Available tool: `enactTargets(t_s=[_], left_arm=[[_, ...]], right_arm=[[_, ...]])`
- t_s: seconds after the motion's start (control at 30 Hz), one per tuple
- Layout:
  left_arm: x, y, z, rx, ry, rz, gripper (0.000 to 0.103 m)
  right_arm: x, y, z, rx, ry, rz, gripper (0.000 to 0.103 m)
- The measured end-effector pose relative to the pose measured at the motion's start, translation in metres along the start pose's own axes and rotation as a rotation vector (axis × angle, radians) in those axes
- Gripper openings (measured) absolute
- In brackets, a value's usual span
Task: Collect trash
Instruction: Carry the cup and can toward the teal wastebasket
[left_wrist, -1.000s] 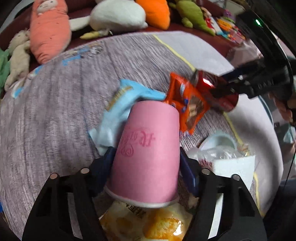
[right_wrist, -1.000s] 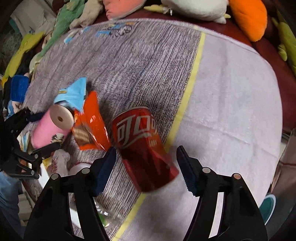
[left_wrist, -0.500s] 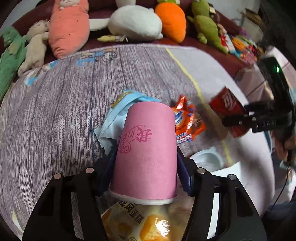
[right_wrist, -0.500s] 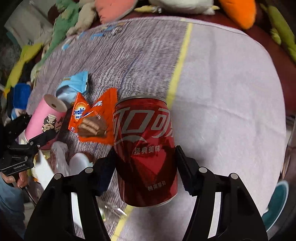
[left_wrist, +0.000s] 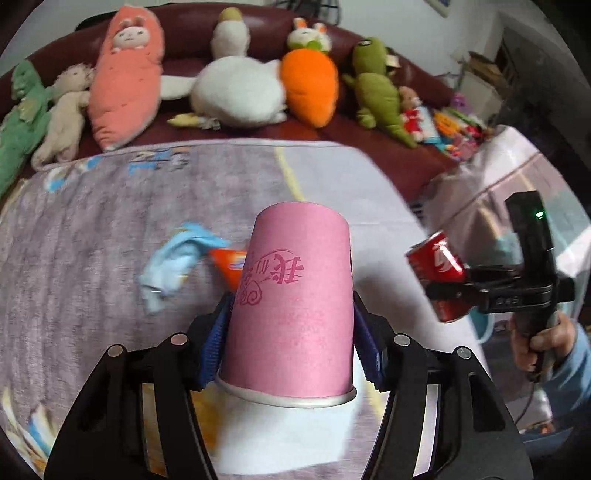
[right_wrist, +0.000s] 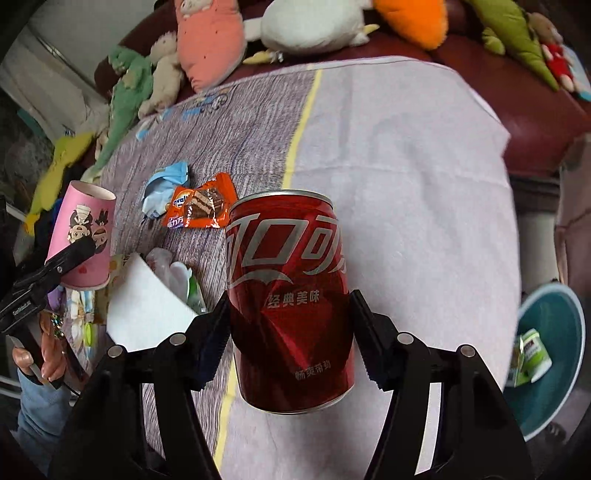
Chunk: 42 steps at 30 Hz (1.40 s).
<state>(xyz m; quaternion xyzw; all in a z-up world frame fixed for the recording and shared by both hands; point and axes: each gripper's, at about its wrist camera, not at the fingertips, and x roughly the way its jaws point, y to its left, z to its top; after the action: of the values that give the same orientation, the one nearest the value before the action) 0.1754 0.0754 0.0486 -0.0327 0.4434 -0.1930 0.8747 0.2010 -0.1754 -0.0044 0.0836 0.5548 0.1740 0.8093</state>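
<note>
Trash split between my claws; left claw (left_wrist: 291, 343) clamps pink paper cup (left_wrist: 295, 299), rim toward camera, lifted above desk (right_wrist: 406, 192); right claw (right_wrist: 290, 332) clamps dented red cola can (right_wrist: 290, 295), also off desk; orange snack wrapper (right_wrist: 201, 208) and crumpled blue wrapper (right_wrist: 164, 186) lie touching on grey cloth; white paper (right_wrist: 142, 310) near edge; teal bin (right_wrist: 554, 343) below desk, carton inside.
</note>
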Motion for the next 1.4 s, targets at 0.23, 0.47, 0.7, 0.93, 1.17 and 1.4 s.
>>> enactTargets(t_s=[0.23,0.47,0.7,0.93,1.17,1.4], left_arm=[[0.019,-0.076,-0.013,0.053,0.035,-0.112,0.061],[0.054,-0.148,-0.021,0.092,0.098,-0.225,0.061],[0.082,-0.211,-0.02,0.164,0.141,-0.256,0.062],[0.11,-0.25,-0.014,0.203,0.185,-0.266,0.061],[0.134,-0.276,-0.014,0.243,0.234,-0.271,0.062],[0.155,-0.296,-0.014,0.271,0.27,-0.28,0.062]], right_arm=[[-0.054,-0.055,-0.043,0.127,-0.09,-0.009,0.06],[-0.101,-0.13,-0.079,0.268,-0.172,-0.088,0.06],[-0.128,-0.198,-0.109,0.372,-0.215,-0.176,0.06],[-0.119,-0.232,-0.117,0.407,-0.214,-0.202,0.061],[-0.111,-0.251,-0.119,0.44,-0.222,-0.165,0.065],[-0.122,-0.266,-0.131,0.483,-0.236,-0.198,0.073]])
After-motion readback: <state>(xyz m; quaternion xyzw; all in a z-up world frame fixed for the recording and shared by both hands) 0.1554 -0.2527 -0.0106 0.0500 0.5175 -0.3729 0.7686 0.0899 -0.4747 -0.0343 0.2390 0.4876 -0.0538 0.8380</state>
